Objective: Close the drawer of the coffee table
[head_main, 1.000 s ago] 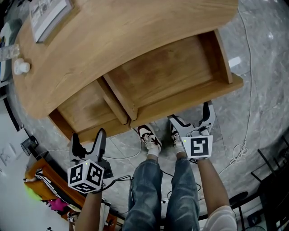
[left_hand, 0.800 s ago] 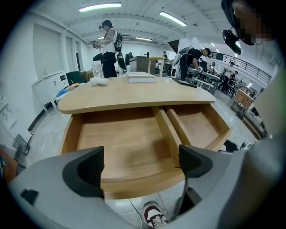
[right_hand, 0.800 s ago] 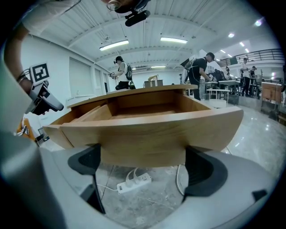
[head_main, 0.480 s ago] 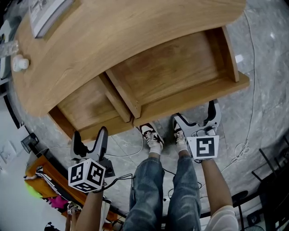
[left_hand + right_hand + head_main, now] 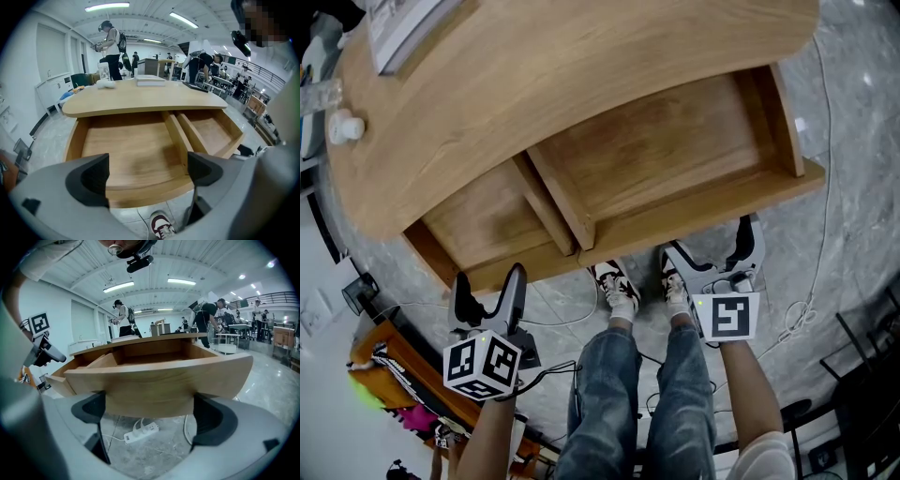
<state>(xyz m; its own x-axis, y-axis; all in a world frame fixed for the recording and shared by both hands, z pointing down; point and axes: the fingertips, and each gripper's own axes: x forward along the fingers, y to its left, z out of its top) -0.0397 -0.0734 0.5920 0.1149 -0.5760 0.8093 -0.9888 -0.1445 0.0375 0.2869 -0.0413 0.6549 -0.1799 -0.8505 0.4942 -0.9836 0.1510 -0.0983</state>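
Observation:
The wooden coffee table (image 5: pixel 553 66) has its wide drawer (image 5: pixel 675 150) pulled out toward me, split by a divider (image 5: pixel 553 206) into two empty compartments. The drawer's curved front (image 5: pixel 694 214) faces me, seen close in the right gripper view as a wooden front (image 5: pixel 159 380). My left gripper (image 5: pixel 487 291) is open, just short of the front's left end, its view looking down into the drawer (image 5: pixel 131 150). My right gripper (image 5: pixel 712 253) is open too, just below the front's right half, jaws spread either side of it without touching.
A book (image 5: pixel 403 28) and a small white object (image 5: pixel 345 127) lie on the tabletop. My shoes (image 5: pixel 614 286) stand on the grey floor under the drawer front. A white cable (image 5: pixel 820 244) runs along the floor at right; a power strip (image 5: pixel 138 432) lies beneath the drawer.
Both grippers have shifted slightly right and a little away from the drawer front in the head view. The drawer stays open as before.

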